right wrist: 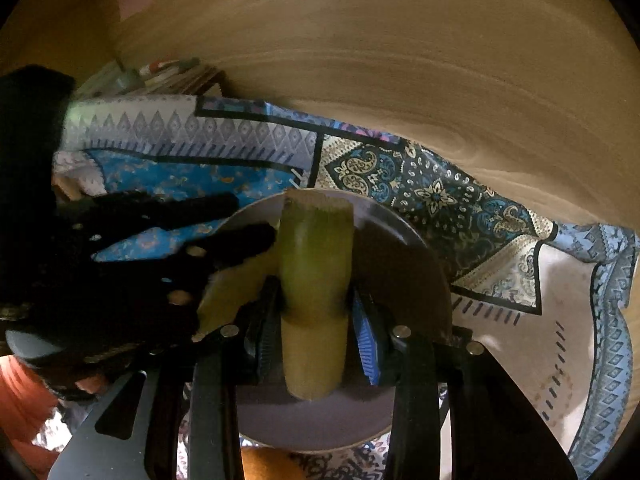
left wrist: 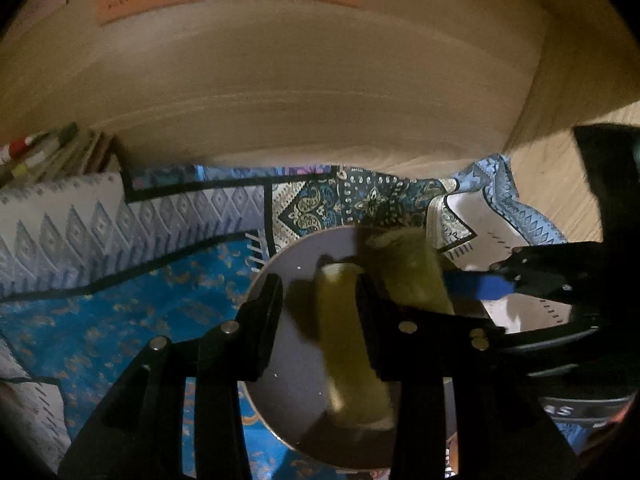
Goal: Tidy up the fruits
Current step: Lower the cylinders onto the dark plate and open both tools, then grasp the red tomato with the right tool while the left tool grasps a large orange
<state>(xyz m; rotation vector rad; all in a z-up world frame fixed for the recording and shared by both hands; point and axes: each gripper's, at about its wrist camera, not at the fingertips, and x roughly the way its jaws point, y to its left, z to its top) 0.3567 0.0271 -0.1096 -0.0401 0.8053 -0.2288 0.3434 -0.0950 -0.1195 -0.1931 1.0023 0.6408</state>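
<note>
The right gripper [right wrist: 314, 312] pinches a yellow-green banana piece [right wrist: 314, 276] above a round grey plate [right wrist: 404, 248] on a blue patterned cloth [right wrist: 420, 184]; the left gripper [left wrist: 320, 320], fingers spread, straddles a second banana piece [left wrist: 348, 344] lying on that plate

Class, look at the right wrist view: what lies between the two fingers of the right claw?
A yellow-green fruit piece, standing over the grey plate. The right claw closes on it; the right wrist view shows this plainly.
</note>
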